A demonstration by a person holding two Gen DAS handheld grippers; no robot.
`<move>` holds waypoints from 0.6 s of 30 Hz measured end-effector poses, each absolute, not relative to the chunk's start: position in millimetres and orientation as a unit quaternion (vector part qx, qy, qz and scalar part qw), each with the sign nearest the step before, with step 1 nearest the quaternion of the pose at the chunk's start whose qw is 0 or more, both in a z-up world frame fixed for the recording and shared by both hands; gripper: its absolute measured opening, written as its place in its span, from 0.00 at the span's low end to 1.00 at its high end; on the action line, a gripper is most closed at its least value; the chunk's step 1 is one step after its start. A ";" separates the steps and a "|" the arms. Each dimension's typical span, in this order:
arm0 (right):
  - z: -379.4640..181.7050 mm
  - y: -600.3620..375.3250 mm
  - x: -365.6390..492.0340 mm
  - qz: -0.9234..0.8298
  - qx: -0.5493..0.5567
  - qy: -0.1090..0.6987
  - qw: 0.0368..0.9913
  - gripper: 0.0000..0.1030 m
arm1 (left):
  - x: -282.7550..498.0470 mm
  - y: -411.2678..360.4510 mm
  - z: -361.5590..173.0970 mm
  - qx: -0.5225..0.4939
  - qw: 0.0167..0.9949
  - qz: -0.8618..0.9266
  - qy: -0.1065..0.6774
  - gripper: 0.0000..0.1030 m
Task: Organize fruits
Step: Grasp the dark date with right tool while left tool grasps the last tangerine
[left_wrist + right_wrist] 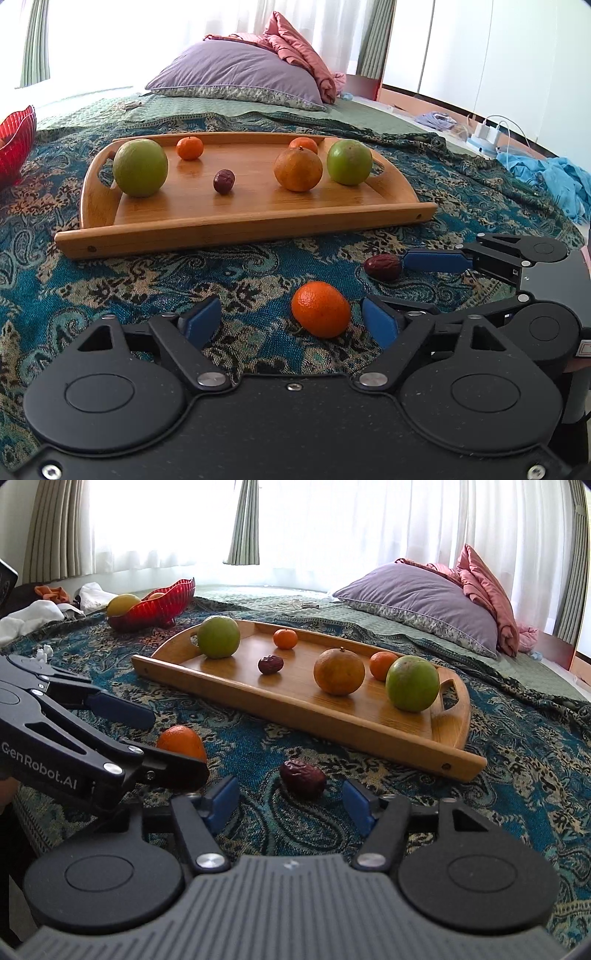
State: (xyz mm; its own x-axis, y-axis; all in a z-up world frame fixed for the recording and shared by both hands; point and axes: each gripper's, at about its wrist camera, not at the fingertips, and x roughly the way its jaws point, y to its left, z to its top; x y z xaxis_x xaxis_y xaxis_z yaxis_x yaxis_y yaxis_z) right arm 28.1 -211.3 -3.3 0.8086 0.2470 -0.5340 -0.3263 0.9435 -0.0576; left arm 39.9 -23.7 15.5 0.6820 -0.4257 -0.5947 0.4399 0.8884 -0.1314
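The room was a bedroom, lit hard by daylight through sheer white curtains that washed out the window behind them. Grey-green drapes hung at intervals beside the sheers. A bed filled most of the space, spread with a green quilt and, over that, a teal paisley throw. A purple pillow lay at the far end with a crumpled pink duvet leaning against it. White wardrobe doors lined one side, and blue clothing lay heaped below them.
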 end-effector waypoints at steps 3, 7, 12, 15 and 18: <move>-3.7 -212.1 27.9 0.151 -0.070 0.268 0.949 0.73 | 38.4 -24.2 16.0 0.013 0.918 -0.236 0.318 0.68; -3.1 -213.5 30.2 0.149 -0.060 0.269 0.950 0.72 | 40.3 -24.6 17.6 0.013 0.918 -0.239 0.317 0.50; -3.0 -215.9 33.6 0.144 -0.046 0.270 0.951 0.71 | 40.2 -27.1 17.5 0.013 0.918 -0.240 0.316 0.44; -3.5 -216.6 33.2 0.142 -0.045 0.269 0.952 0.68 | 38.5 -30.3 16.3 0.022 0.918 -0.242 0.314 0.43; -3.4 -217.4 32.6 0.137 -0.042 0.265 0.954 0.63 | 37.3 -32.6 14.6 0.027 0.917 -0.242 0.315 0.43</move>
